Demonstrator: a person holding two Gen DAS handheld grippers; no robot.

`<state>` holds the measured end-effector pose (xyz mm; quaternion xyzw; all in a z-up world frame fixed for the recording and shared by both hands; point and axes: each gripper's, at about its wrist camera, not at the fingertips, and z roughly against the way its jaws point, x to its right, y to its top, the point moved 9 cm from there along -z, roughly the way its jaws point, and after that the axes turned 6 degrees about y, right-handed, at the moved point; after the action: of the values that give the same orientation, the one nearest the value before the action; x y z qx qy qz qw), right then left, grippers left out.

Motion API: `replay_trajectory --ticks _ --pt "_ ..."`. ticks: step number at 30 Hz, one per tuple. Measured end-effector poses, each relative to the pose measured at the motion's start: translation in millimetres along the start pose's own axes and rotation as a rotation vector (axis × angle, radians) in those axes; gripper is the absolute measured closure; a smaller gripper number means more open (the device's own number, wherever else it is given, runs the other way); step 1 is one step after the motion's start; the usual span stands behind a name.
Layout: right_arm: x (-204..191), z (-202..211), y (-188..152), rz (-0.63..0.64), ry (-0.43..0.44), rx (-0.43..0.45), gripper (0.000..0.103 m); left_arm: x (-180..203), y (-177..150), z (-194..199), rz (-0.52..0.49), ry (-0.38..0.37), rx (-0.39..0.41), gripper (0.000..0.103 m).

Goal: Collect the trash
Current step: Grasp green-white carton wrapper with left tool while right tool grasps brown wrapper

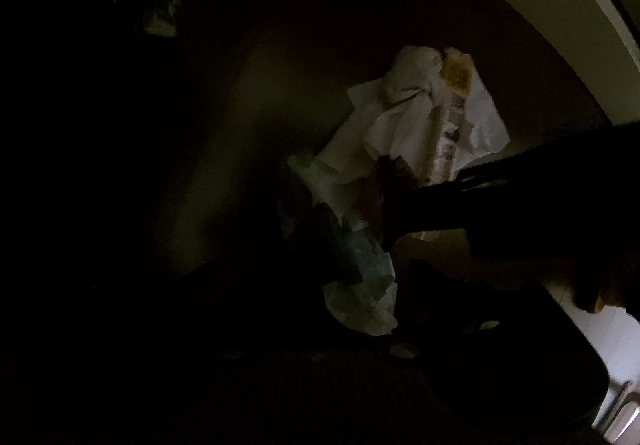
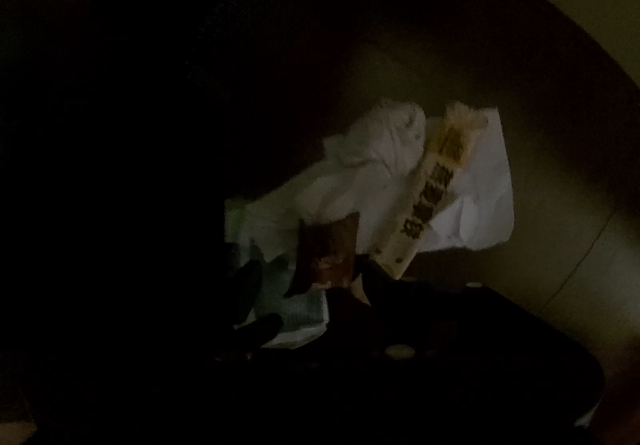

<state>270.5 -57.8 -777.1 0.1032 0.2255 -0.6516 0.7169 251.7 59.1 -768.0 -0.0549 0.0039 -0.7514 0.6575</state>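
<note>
Both views look down into a dim bin (image 2: 560, 57) where the trash lies: crumpled white paper (image 2: 380, 149), a printed strip wrapper (image 2: 432, 197), a brown wrapper (image 2: 328, 253). Only the left view shows a dark gripper (image 1: 384, 205) reaching in from the right and pale floor (image 1: 600, 329) outside. Darkness hides both claws' states.

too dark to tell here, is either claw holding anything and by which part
Right claw seems to pinch the brown wrapper by its lower end; left claw unclear.

Crumpled papers (image 2: 376, 161) and wrappers (image 2: 432, 197) litter the bin's floor (image 2: 560, 149).
</note>
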Motion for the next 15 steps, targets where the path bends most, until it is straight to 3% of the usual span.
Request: replay_trajectory --ticks 4,6,8,11,12,15 --pt "0 -9 -2 0.006 -0.03 0.001 0.05 -1 -1 -11 0.026 -0.013 -0.019 0.036" --pt "0 -13 -1 0.001 -0.037 0.004 0.051 -2 0 -16 0.045 -0.019 -0.026 0.039" --pt "-1 -14 1 0.005 -0.041 0.005 0.055 -3 0 -21 0.058 -0.022 -0.035 0.056" --pt "-2 -18 0 0.018 -0.058 -0.011 0.078 -2 -4 -24 0.065 -0.037 -0.06 0.071" --pt "-2 -19 0 0.023 -0.063 -0.017 0.078 -1 -4 -23 0.06 -0.04 -0.059 0.072" --pt "-5 -17 -1 0.036 -0.055 0.002 0.079 3 -6 -19 0.051 -0.041 -0.051 0.089"
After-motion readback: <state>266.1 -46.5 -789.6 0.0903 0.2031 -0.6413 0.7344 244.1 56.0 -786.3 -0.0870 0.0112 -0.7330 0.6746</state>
